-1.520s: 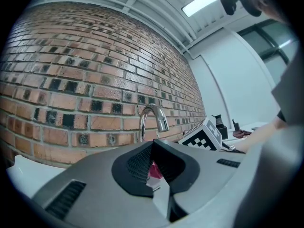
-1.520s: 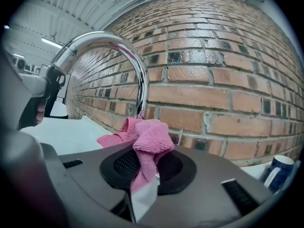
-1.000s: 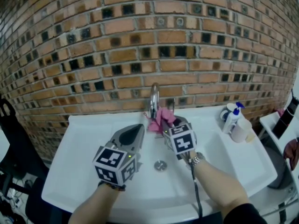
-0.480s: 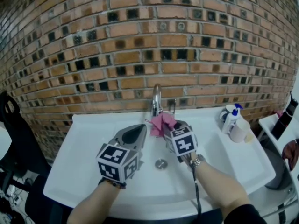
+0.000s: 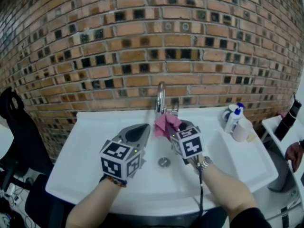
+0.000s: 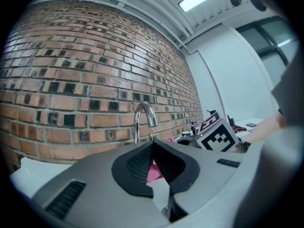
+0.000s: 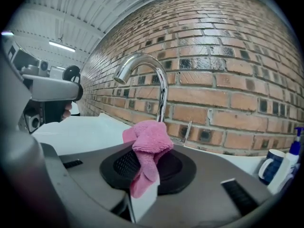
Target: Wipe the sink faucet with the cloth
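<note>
A chrome gooseneck faucet (image 5: 160, 98) rises from the back of the white sink (image 5: 85, 160), against the brick wall. My right gripper (image 5: 170, 126) is shut on a bunched pink cloth (image 5: 165, 123), held up close to the faucet's stem. In the right gripper view the pink cloth (image 7: 146, 148) sticks up between the jaws, with the faucet (image 7: 156, 80) just behind it. My left gripper (image 5: 138, 133) hovers over the basin left of the faucet, shut and empty. The left gripper view shows the faucet (image 6: 142, 120) ahead and a bit of the pink cloth (image 6: 153, 171) past the closed jaws.
A drain (image 5: 164, 162) lies in the basin bottom. On the sink's right ledge stand a dark mug (image 5: 230, 114), a pump bottle (image 5: 236, 118) and a white cup (image 5: 243, 130). A black chair (image 5: 19, 137) stands to the left.
My right gripper has carried the pink cloth a little farther back and up toward the faucet stem. The left gripper has stayed nearly where it was.
</note>
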Motion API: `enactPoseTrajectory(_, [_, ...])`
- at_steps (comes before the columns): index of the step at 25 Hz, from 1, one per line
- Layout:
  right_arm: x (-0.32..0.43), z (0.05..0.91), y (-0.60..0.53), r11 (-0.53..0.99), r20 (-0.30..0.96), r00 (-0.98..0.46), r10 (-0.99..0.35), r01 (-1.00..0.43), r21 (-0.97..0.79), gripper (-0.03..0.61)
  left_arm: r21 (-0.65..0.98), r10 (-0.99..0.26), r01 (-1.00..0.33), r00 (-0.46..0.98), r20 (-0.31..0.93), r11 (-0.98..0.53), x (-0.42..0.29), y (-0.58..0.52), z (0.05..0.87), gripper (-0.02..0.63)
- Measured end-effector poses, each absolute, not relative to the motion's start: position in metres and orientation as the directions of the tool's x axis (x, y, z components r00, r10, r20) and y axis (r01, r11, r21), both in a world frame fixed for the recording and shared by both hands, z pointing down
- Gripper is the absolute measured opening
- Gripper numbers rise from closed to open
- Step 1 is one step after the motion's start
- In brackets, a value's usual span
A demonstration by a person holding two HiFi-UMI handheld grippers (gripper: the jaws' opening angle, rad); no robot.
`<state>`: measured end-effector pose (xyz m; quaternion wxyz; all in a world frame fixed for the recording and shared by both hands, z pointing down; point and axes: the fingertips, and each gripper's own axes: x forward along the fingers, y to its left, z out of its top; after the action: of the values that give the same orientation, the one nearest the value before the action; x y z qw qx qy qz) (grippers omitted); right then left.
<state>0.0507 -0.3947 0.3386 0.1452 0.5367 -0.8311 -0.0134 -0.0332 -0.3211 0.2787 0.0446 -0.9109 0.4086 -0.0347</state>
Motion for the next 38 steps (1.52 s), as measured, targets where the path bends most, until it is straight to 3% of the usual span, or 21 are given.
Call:
enactPoseTrajectory(7, [0.046,0.326,-0.37,0.466,0.199,-0.433,-0.879,-0.868,0.173,0.074,-0.114,-0.718,-0.71,0.694,0.05,-0.695,-0.032,-0.316,0.282,0.004])
enactPoseTrajectory(13, [0.035,0.314,-0.342,0.542,0.175,-0.514,-0.839,-0.818,0.192,0.077,-0.09,-0.663,-0.657,0.746,0.064,-0.749,-0.031,-0.313,0.283,0.131])
enactPoseTrajectory(20, [0.011,0.293,-0.306,0.667,0.123,-0.659,-0.742,-0.707,0.235,0.078,-0.078,-0.564,-0.559,0.823,0.07,-0.826,-0.03,-0.305,0.283,0.219])
enactPoseTrajectory(34, [-0.016,0.277,-0.252,0.847,0.08,-0.871,-0.485,-0.445,0.29,0.078,0.044,-0.261,-0.263,0.964,0.052,-0.964,-0.028,-0.269,0.285,0.241])
enactPoseTrajectory(38, [-0.02,0.274,-0.244,0.877,0.085,-0.896,-0.435,-0.401,0.267,0.079,0.072,-0.184,-0.185,0.983,0.022,-0.98,-0.027,-0.256,0.282,0.201])
